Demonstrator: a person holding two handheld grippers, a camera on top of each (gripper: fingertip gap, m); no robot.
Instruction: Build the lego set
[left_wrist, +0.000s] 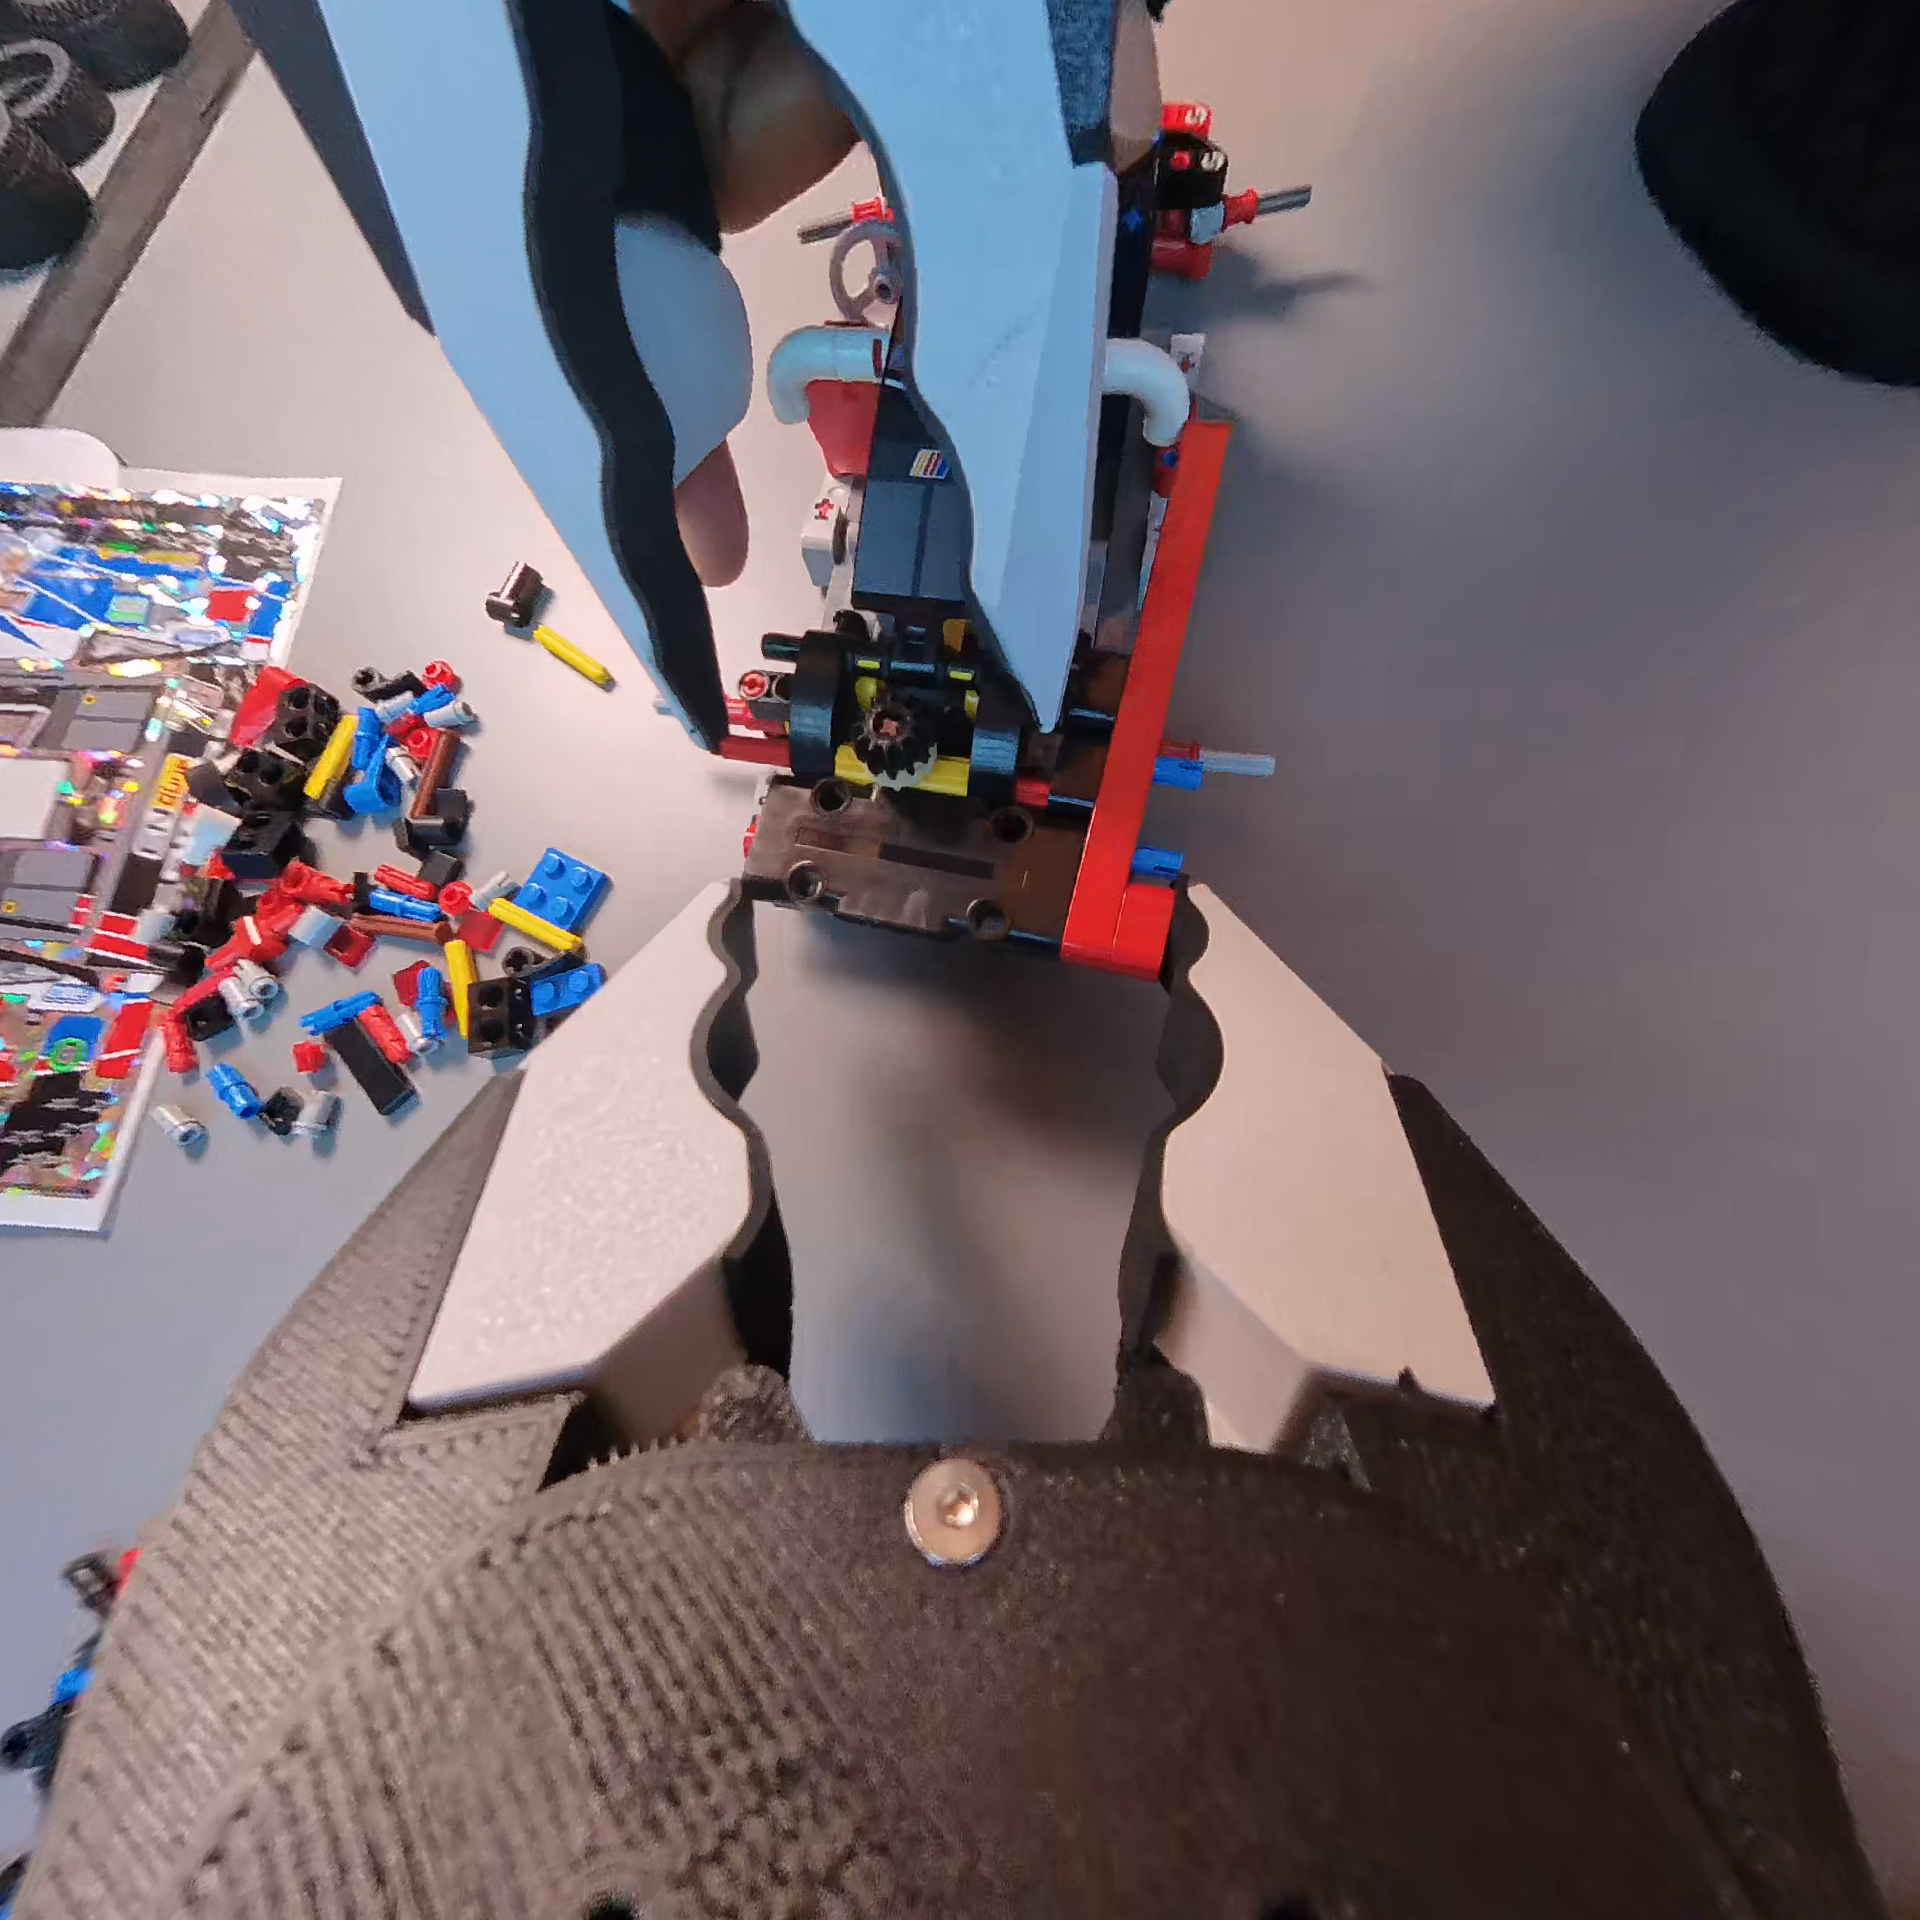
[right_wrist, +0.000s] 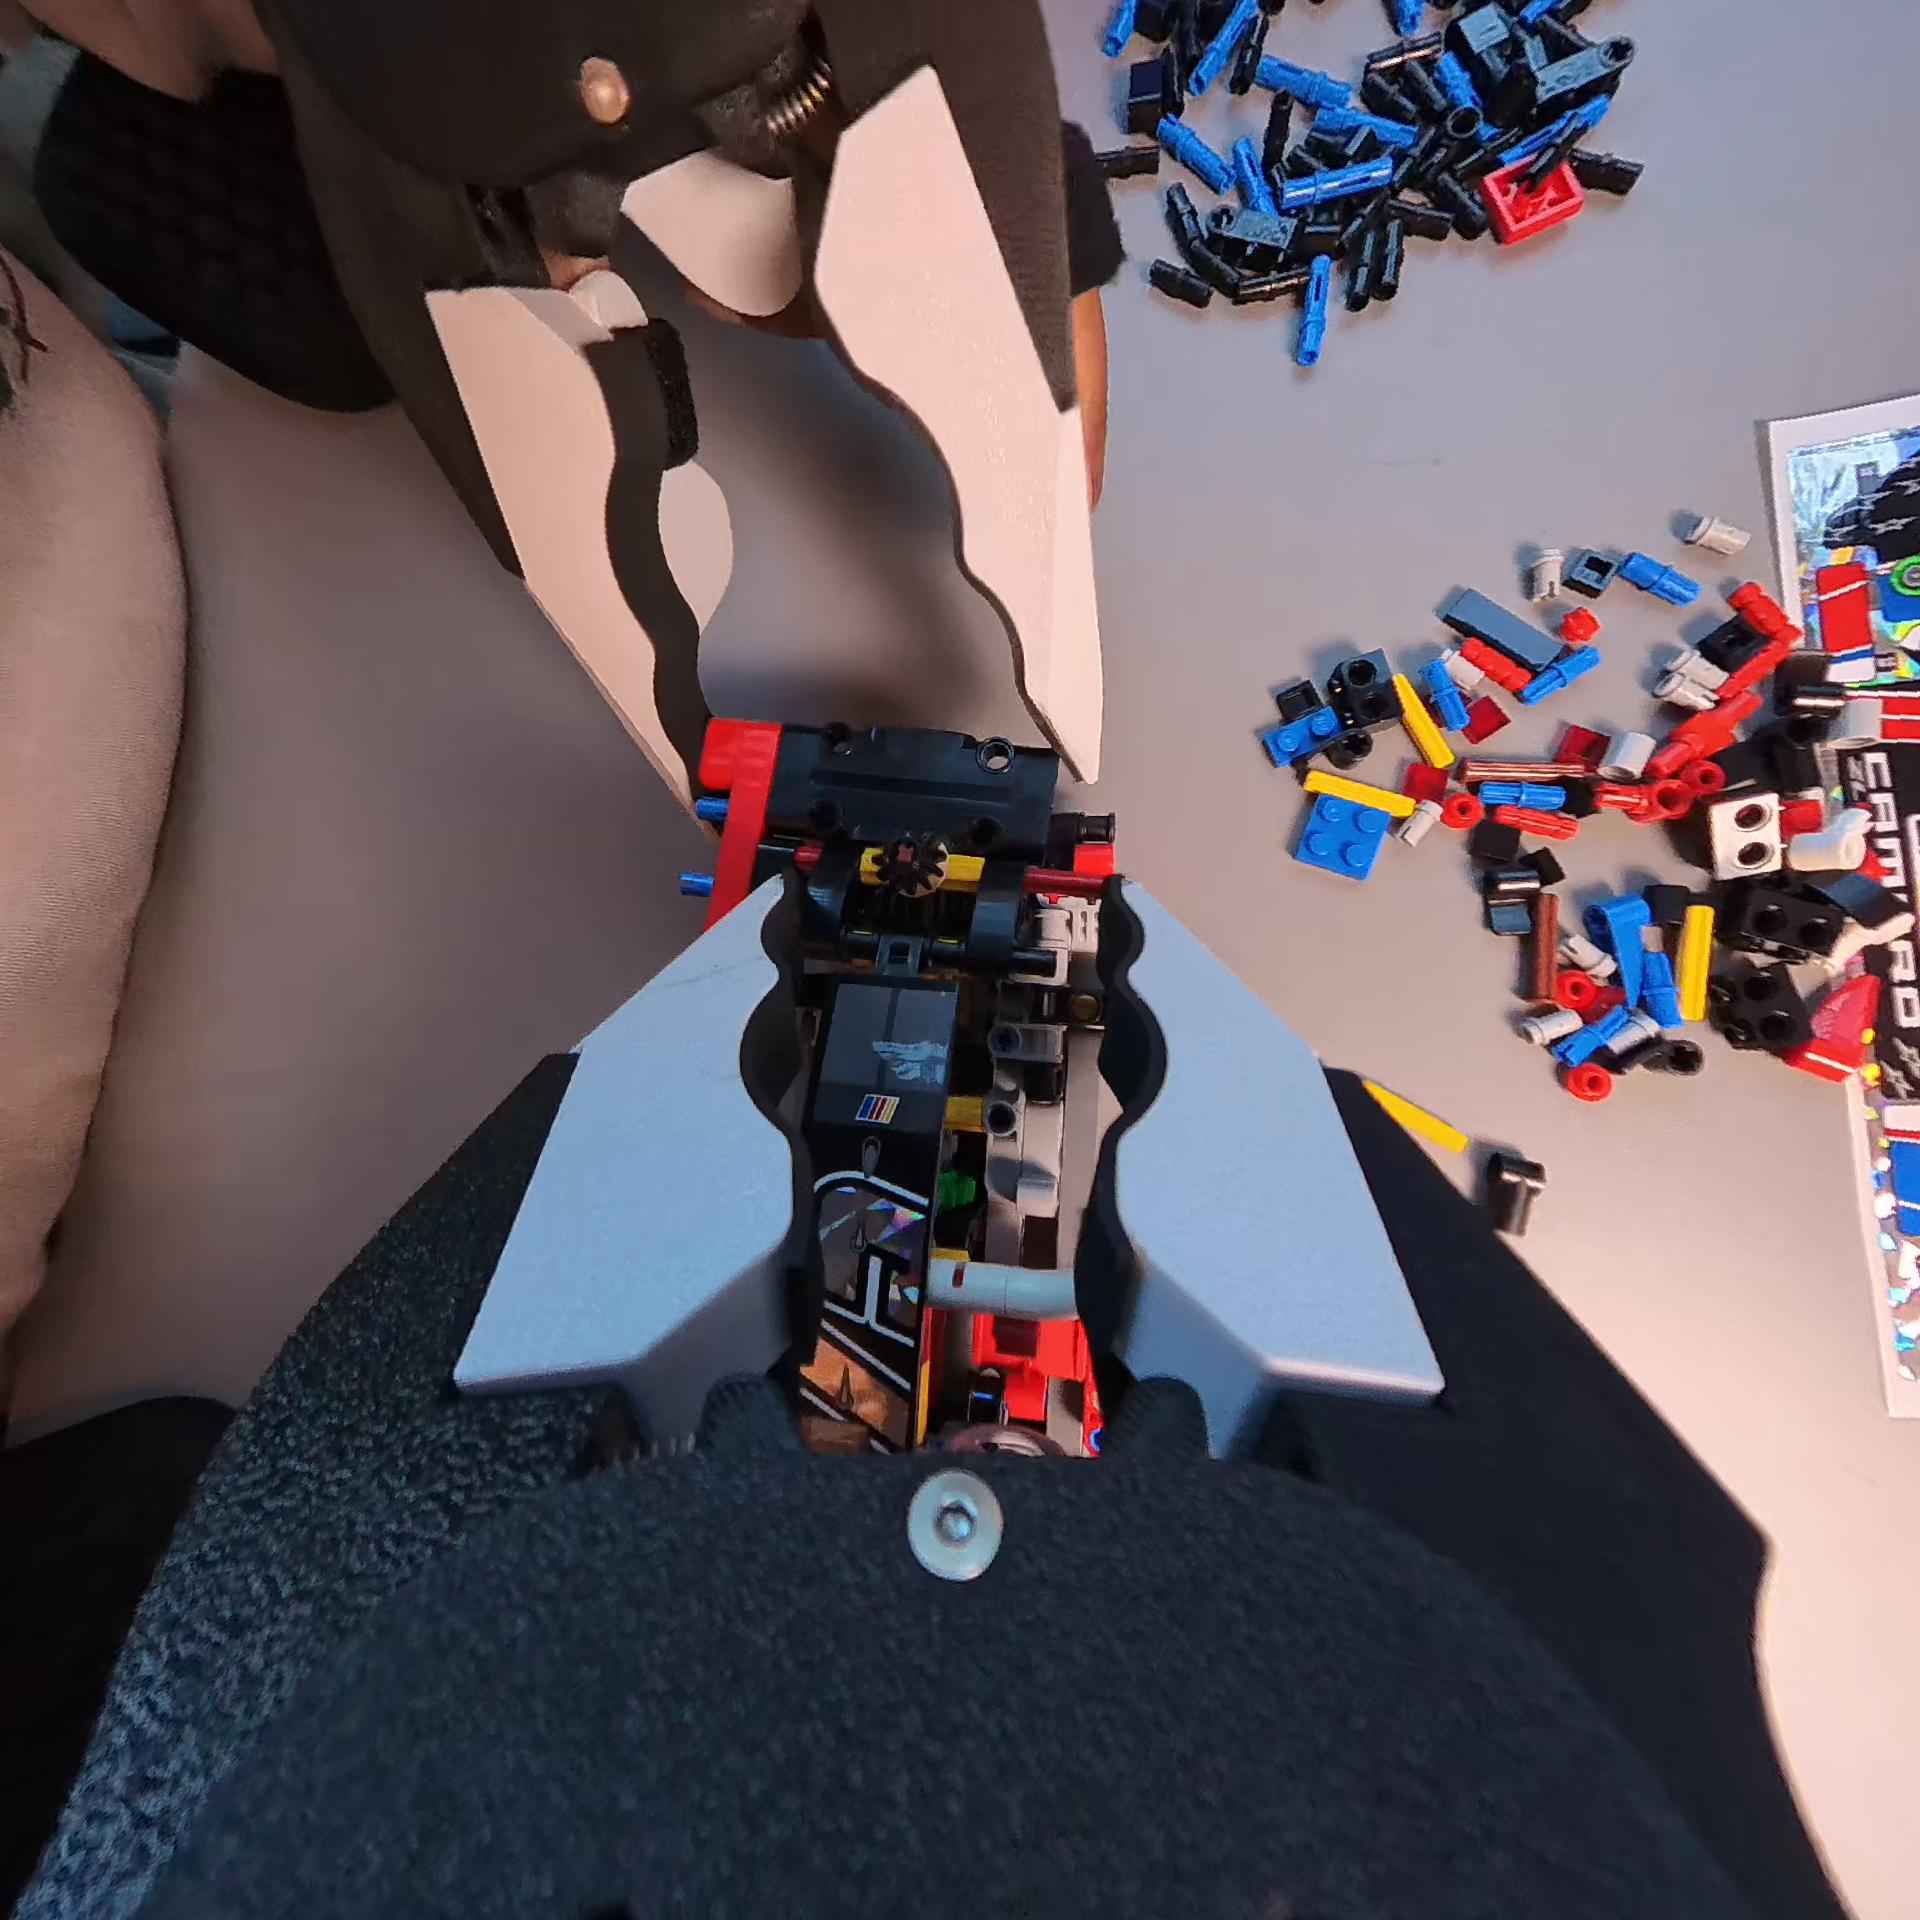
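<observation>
1. Grey tabletop (left_wrist: 1455, 727) carried the part-built lego model (left_wrist: 935, 852), a long black and red frame with a small black gear (left_wrist: 891, 740) at one end.
2. The left gripper (left_wrist: 951, 914) had its jaws spread wide, one fingertip at each corner of the model's black end block (left_wrist: 894, 862); the left tip looked to touch the block and the right tip the red beam (left_wrist: 1143, 707) (whether they pressed on it I could not tell).
3. The right gripper (right_wrist: 951, 894) straddled the model from the other end, its jaws part-way apart with the model's body between them; the fingers (right_wrist: 665, 1122) sat close against both sides, apparently clamping it.
4. In the right wrist view the left gripper (right_wrist: 883, 779) came down from above onto the far end of the model (right_wrist: 894, 1039).
5. A heap of loose pieces (left_wrist: 384, 883) in red, blue, yellow and black lay well to one side, partly on a shiny sticker sheet (left_wrist: 94, 810).
6. A second pile of blue and black pins (right_wrist: 1371, 135) lay farther off.
7. A yellow axle (left_wrist: 571, 655) and a black connector (left_wrist: 514, 594) lay apart from the heap, nearer the model.
</observation>
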